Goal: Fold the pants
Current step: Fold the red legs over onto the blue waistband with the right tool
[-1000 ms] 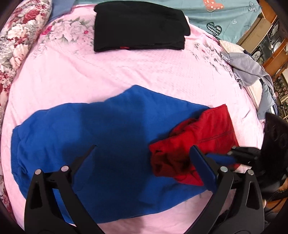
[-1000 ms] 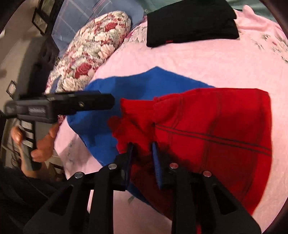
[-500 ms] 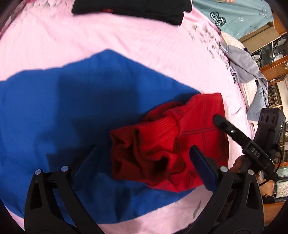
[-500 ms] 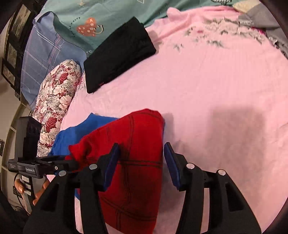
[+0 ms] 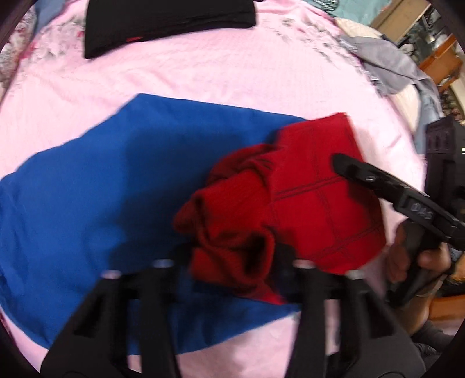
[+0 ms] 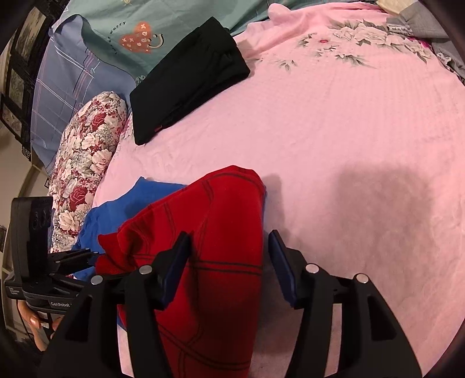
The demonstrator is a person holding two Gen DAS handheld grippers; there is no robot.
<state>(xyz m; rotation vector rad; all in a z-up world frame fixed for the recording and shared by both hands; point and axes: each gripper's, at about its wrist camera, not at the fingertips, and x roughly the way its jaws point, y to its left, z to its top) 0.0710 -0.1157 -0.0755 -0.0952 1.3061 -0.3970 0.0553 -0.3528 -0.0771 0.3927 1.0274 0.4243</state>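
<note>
Red pants (image 5: 305, 209) lie crumpled on a blue garment (image 5: 101, 203) on the pink bedspread (image 5: 203, 75). My left gripper (image 5: 232, 264) has its fingers closing around the bunched near end of the red pants; the frame is blurred there. My right gripper (image 6: 229, 256) is open, hovering over the flat right part of the red pants (image 6: 209, 247). It also shows in the left wrist view (image 5: 377, 186) above the pants. The blue garment (image 6: 116, 209) shows at the left in the right wrist view.
A folded black garment (image 5: 168, 23) lies at the far side of the bed, also in the right wrist view (image 6: 189, 78). A floral pillow (image 6: 84, 162) is at the left. Grey clothes (image 5: 386, 67) lie at the right edge.
My left gripper has moved down onto the bunched end of the red pants and its fingers have narrowed. My right gripper let go of the pants earlier and stays open above them.
</note>
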